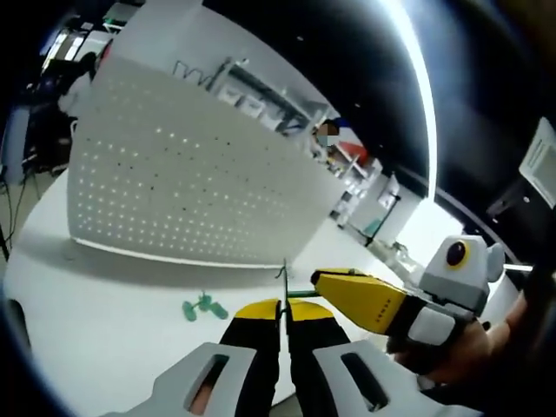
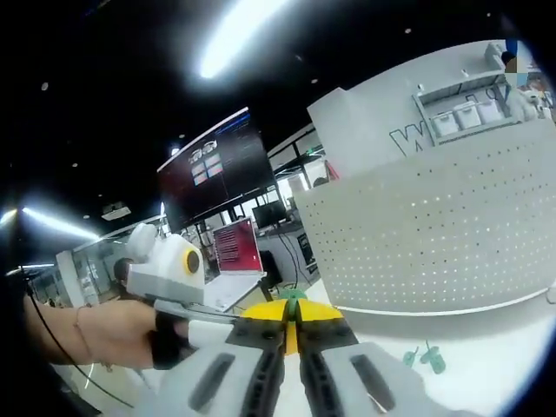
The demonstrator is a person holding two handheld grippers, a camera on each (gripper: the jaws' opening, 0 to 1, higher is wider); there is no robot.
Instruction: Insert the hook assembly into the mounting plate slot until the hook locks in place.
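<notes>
My left gripper (image 1: 281, 306) is shut on a thin green wire hook (image 1: 282, 280) that stands up between its yellow tips. From the right, my right gripper (image 1: 323, 283) reaches in, its yellow jaws pinching a green rod (image 1: 301, 294) that meets the hook. In the right gripper view, my right gripper (image 2: 292, 318) is shut on a small green piece (image 2: 292, 297), and the left gripper (image 2: 248, 314) comes in from the left in a person's hand. The white perforated mounting plate (image 1: 174, 191) (image 2: 434, 243) stands upright on the table, apart from both grippers.
Loose green hooks (image 1: 204, 307) (image 2: 426, 356) lie on the white table (image 1: 104, 304) in front of the plate. A white shelf unit with bins (image 2: 460, 113) rises behind the plate. A laptop (image 2: 236, 252) and a dark screen (image 2: 213, 174) stand further off.
</notes>
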